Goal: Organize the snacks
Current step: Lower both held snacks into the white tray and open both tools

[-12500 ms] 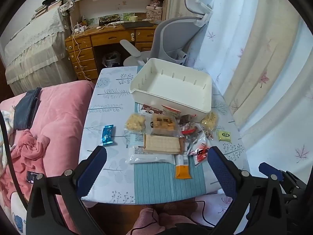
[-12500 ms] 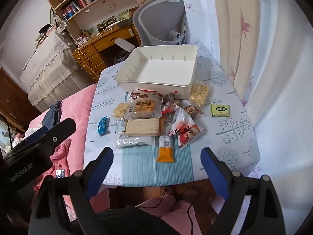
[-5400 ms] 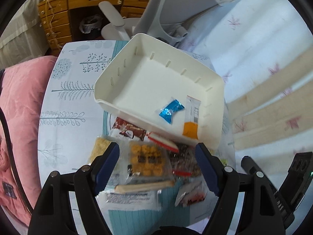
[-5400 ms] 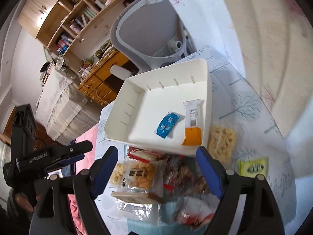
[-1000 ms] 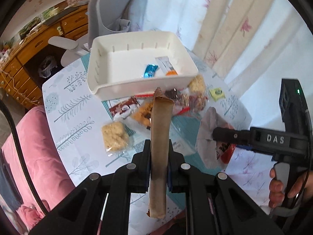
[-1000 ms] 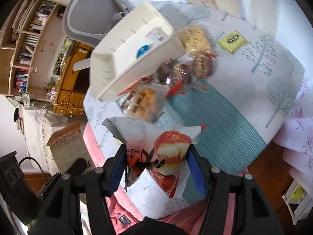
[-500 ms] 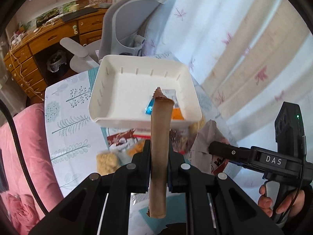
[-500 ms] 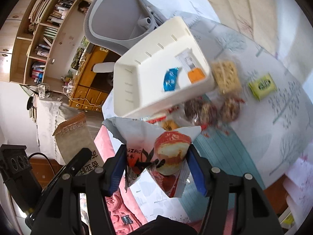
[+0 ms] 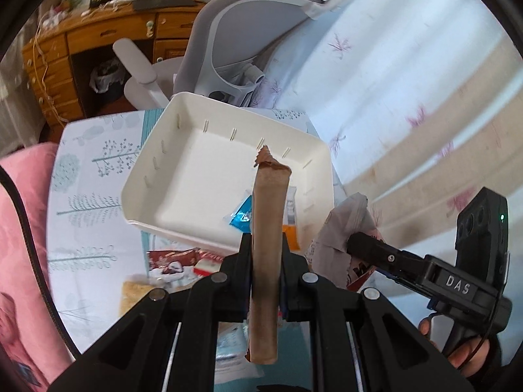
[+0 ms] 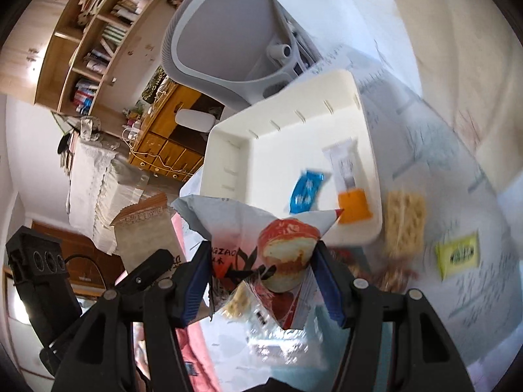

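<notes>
Left gripper [image 9: 265, 258]: I clamp brown packet [image 9: 266, 228], long axis toward far tray [image 9: 183, 225].
Right gripper [image 10: 260, 272]: grips red-white bag [image 10: 261, 251].

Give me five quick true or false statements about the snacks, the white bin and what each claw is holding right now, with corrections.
1. The left claw is shut on a brown snack packet. True.
2. The white bin holds nothing. False: a blue packet and an orange-and-white packet lie inside.
3. The right claw grips a red-and-white snack bag. True.
4. The yellow-green packet is in the bin. False: it lies on the table outside.
5. Both claws are open. False: each holds a snack.
</notes>
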